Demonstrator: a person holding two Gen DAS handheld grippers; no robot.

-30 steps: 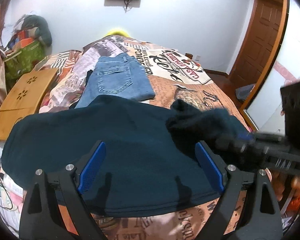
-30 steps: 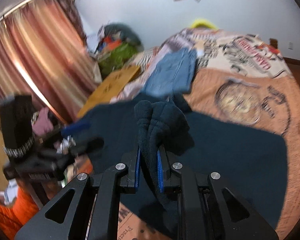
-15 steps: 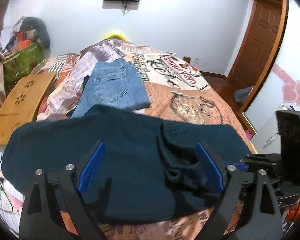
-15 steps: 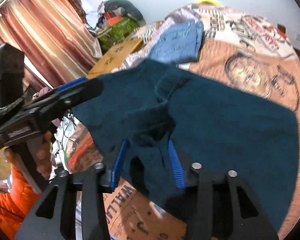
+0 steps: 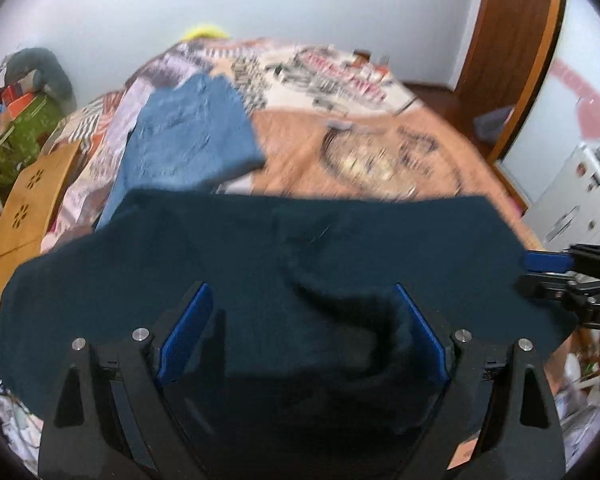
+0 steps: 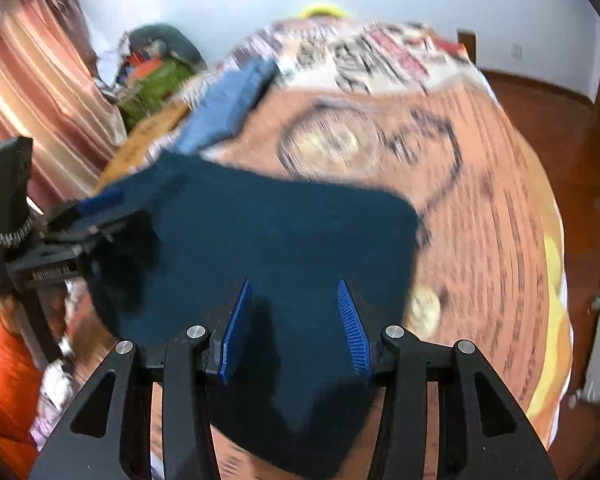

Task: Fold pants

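Dark teal pants [image 5: 260, 264] lie spread across the near end of the bed, with a bunched fold near the front edge [image 5: 352, 320]. In the right wrist view the pants [image 6: 284, 240] lie flat under the fingers. My left gripper [image 5: 300, 332] is open, its blue pads wide apart over the cloth. My right gripper [image 6: 296, 328] is open and empty above the pants. It also shows at the right edge of the left wrist view [image 5: 560, 272]. The left gripper shows at the left of the right wrist view [image 6: 72, 220].
Folded blue jeans [image 5: 188, 140] lie further up the bed on the printed bedspread [image 5: 380, 140]. A wooden board [image 5: 28, 208] leans at the left. Clutter and curtains [image 6: 28, 92] stand to the left, a wooden door [image 5: 512, 40] to the right.
My right gripper has let go of the bunched pants fabric, opened and drawn back to the right. The fabric has dropped onto the bed. The left gripper stayed open.
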